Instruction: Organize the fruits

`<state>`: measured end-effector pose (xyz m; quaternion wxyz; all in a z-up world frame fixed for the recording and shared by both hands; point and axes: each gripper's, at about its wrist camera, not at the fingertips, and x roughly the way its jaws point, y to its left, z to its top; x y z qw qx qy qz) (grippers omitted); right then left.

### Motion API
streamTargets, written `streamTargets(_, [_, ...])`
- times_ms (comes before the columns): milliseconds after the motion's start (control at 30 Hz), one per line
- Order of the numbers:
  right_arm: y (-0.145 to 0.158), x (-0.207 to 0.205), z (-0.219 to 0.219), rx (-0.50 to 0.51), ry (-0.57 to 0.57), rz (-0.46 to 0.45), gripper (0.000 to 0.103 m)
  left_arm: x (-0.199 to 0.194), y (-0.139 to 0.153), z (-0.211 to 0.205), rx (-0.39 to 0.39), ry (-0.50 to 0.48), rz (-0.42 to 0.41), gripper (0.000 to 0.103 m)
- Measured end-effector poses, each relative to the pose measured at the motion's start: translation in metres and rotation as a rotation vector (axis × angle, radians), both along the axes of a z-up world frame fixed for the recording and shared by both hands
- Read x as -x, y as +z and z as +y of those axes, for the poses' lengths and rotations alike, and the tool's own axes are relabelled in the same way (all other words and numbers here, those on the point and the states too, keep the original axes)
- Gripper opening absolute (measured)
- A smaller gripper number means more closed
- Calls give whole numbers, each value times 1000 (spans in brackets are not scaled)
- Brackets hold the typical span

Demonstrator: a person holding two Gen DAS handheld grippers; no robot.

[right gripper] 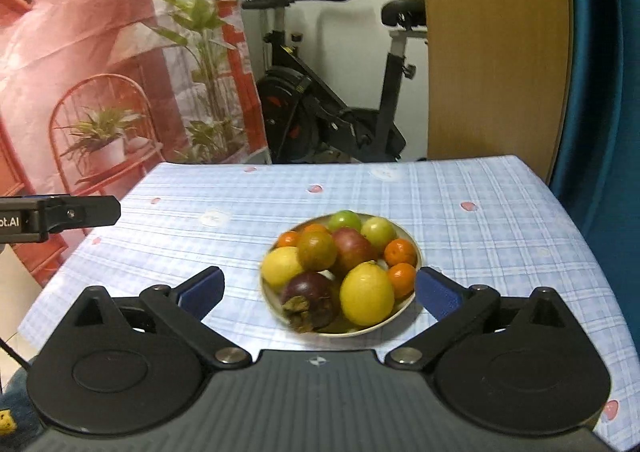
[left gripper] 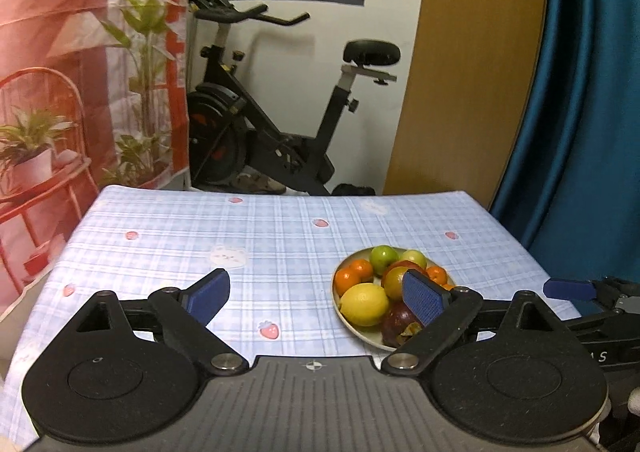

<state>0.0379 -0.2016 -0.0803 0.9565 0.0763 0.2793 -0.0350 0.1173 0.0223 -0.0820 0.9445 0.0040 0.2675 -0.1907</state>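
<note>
A round pale plate (right gripper: 414,294) sits on the checked tablecloth, piled with fruit: two lemons (right gripper: 366,294), a dark mangosteen (right gripper: 308,298), several small oranges (right gripper: 401,252), green fruits (right gripper: 345,220) and reddish ones (right gripper: 352,248). My right gripper (right gripper: 320,288) hangs above and in front of the plate, open, nothing between its fingers. In the left wrist view the plate (left gripper: 352,326) lies to the right; a lemon (left gripper: 364,304) is at its front. My left gripper (left gripper: 318,296) is open and empty above the cloth, its right fingertip (left gripper: 424,298) overlapping the fruit pile in view.
The table (left gripper: 280,236) carries a blue checked cloth with strawberry prints. Behind it stand an exercise bike (left gripper: 260,123), a wooden panel (left gripper: 472,63) and a blue curtain (left gripper: 580,111). A pink printed backdrop (left gripper: 60,91) hangs at the left. The other gripper's finger (left gripper: 568,289) shows at the right edge.
</note>
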Motion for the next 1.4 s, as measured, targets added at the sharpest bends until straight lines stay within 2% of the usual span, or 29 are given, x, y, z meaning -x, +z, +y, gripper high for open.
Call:
streamTargets(100, [10,13,11,-1,9,-15,103,18,9,9,0,11,-34,94])
streamTargets(233, [21,22,23,15,20,-28,103,36,18,10,-40,45,-87,95])
streamTargets(500, [34,33,39,54,31,-60,103,61,27,25,-31,105,-105,95])
streamTargets(1400, [39,39,39,74,25,-88,103,82,31,21,-57,160,-168,96])
